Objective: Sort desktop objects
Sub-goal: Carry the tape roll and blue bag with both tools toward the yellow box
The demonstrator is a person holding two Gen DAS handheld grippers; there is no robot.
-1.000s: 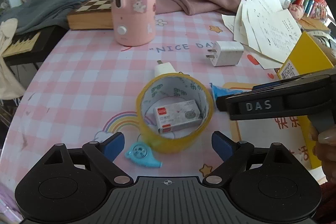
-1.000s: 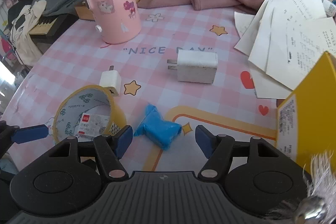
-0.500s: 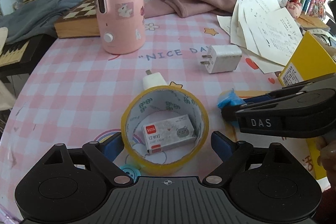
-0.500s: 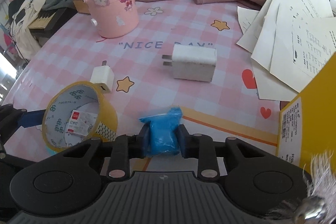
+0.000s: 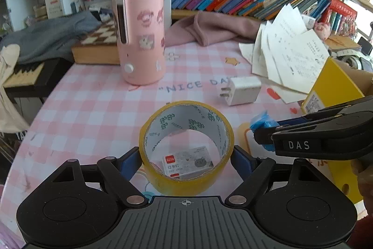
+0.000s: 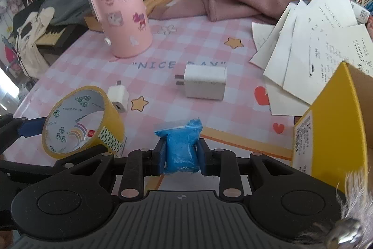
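1. "nice day" in blue capitals within quotation marks is printed on the pink checked cloth of the bench (image 6: pixel 93 76), towards its far edge; the white charger (image 6: pixel 205 82) covers part of the second word.
2. "das" in pale letters stands on the side of the right gripper (image 5: pixel 264 133), seen from the left wrist view.
3. the small staple box (image 5: pixel 188 161) lying inside the tape roll (image 5: pixel 186 148) bears a red logo square and chinese characters, too small to read surely.
4. the printed sheets (image 6: pixel 326 39) and the yellow box label (image 6: pixel 303 144) carry print too fine to read.
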